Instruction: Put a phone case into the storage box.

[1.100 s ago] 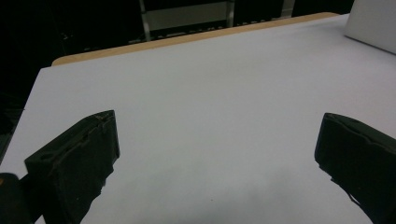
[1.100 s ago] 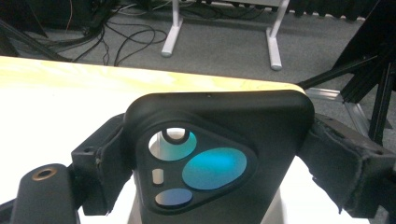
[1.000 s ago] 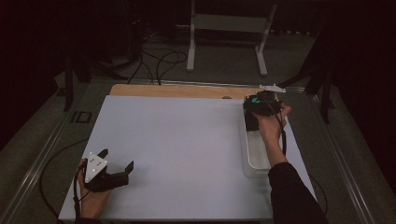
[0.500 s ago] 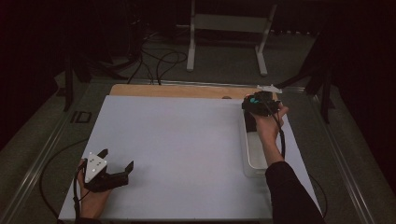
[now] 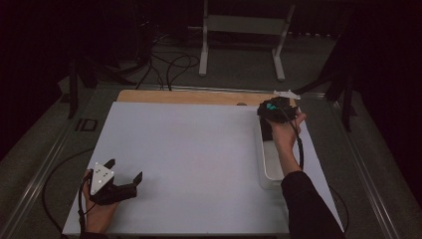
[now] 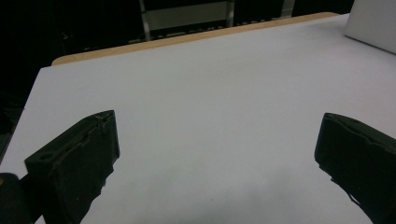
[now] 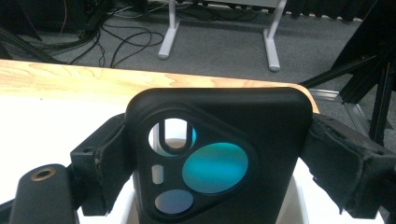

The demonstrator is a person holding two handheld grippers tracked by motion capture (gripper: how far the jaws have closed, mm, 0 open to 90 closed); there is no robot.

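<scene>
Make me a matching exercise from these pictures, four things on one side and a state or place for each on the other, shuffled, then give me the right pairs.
Things:
1. left gripper
2. right gripper
3. black phone case
4. white tray

States or places:
A. clamped upright between two jaws
B. open, holding nothing, near the table's front left
C. lying along the table's right side
D. shut on something above the tray's far end

Pairs: 1-B, 2-D, 3-A, 4-C

There are two grippers: the left gripper (image 5: 119, 185) near the desk's near left corner and the right gripper (image 7: 219, 154) at the far right. One black phone case (image 7: 219, 140), one white tray (image 5: 266, 167), one desk (image 5: 189, 144) and one metal stand (image 5: 244, 30) on the floor beyond.
</scene>
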